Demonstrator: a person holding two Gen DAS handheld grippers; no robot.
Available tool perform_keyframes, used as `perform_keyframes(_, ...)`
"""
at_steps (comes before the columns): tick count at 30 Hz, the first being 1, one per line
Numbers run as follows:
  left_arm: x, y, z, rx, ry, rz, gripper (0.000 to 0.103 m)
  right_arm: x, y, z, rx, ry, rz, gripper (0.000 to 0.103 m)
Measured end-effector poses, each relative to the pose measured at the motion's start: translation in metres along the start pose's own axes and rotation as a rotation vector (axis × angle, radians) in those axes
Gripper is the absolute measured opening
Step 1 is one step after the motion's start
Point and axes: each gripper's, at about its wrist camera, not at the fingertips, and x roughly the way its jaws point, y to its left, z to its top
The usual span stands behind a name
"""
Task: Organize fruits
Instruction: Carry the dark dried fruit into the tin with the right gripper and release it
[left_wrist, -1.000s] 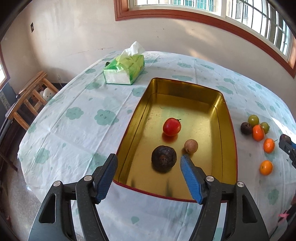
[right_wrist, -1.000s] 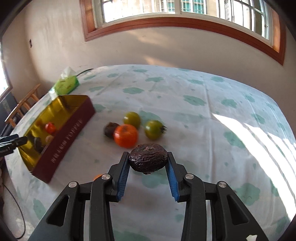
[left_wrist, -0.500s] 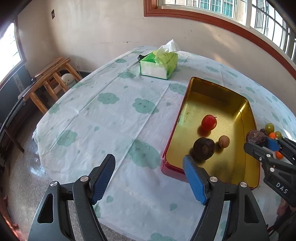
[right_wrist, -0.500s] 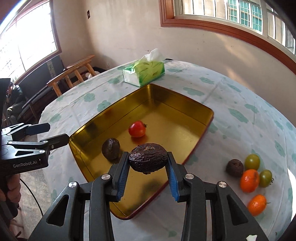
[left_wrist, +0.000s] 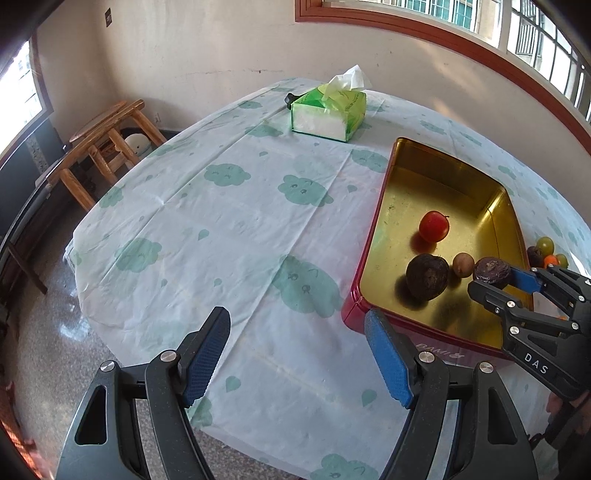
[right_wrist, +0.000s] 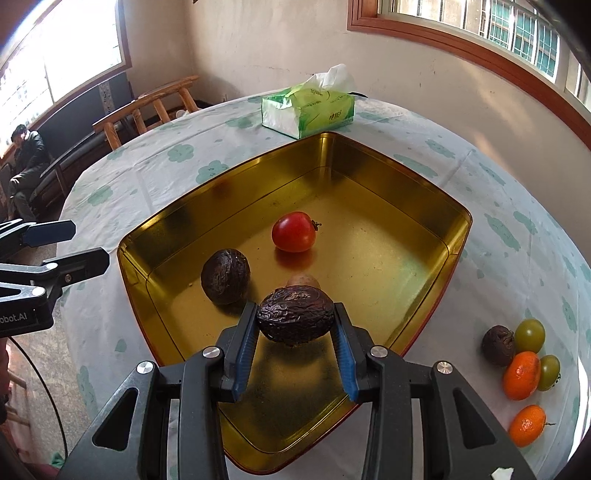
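Right wrist view: the right tongs (right_wrist: 295, 341) sit low in the centre of the frame, clamped on a wrinkled dark fruit (right_wrist: 295, 318) that hangs over the near part of the gold tin (right_wrist: 369, 184). Inside the tin lie a red tomato (right_wrist: 294, 231) near the middle, a second dark wrinkled fruit (right_wrist: 225, 276) to its lower left, and a small brown fruit (right_wrist: 303, 281) half hidden behind the held one. At the lower right of the frame, on the cloud-print cloth of the counter (right_wrist: 498, 206), a loose group stays outside the tin: a dark fruit (right_wrist: 498, 345), two green tomatoes (right_wrist: 530, 335), and two oranges (right_wrist: 521, 375). A green tissue box (right_wrist: 308, 110) stands beyond the tin at upper centre. In the left wrist view, the left tongs (left_wrist: 295, 360) are spread wide apart and hold nothing, at the bottom of the frame over the cloth, left of the tin's red outer wall (left_wrist: 424, 334)
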Motion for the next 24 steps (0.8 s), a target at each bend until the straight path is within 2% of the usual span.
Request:
perform_keyframes(10,-0.002,0.006,-0.005,-0.019,0.008,-0.006,0.076,0.0,0.0,0.0,0.008,-0.01,0.0,0.038)
perform_keyframes(12,-0.002,0.007,-0.007,-0.019,0.017,-0.007,0.076,-0.001,0.001,-0.001,0.016,-0.019,0.006,0.042)
perform_keyframes(14,-0.002,0.008,-0.008,-0.03,0.033,-0.018,0.076,-0.004,0.001,-0.001,0.022,-0.03,0.008,0.052)
perform_keyframes(16,-0.004,0.004,-0.008,-0.029,0.034,-0.031,0.076,-0.008,0.001,-0.002,0.031,-0.041,0.005,0.053)
perform_keyframes(20,-0.016,-0.014,-0.007,0.032,-0.006,-0.045,0.076,-0.035,-0.006,-0.006,0.065,-0.103,0.009,0.053)
perform_keyframes(24,-0.026,-0.04,-0.006,0.101,-0.03,-0.076,0.076,-0.071,-0.032,-0.024,0.116,-0.16,-0.032,0.053)
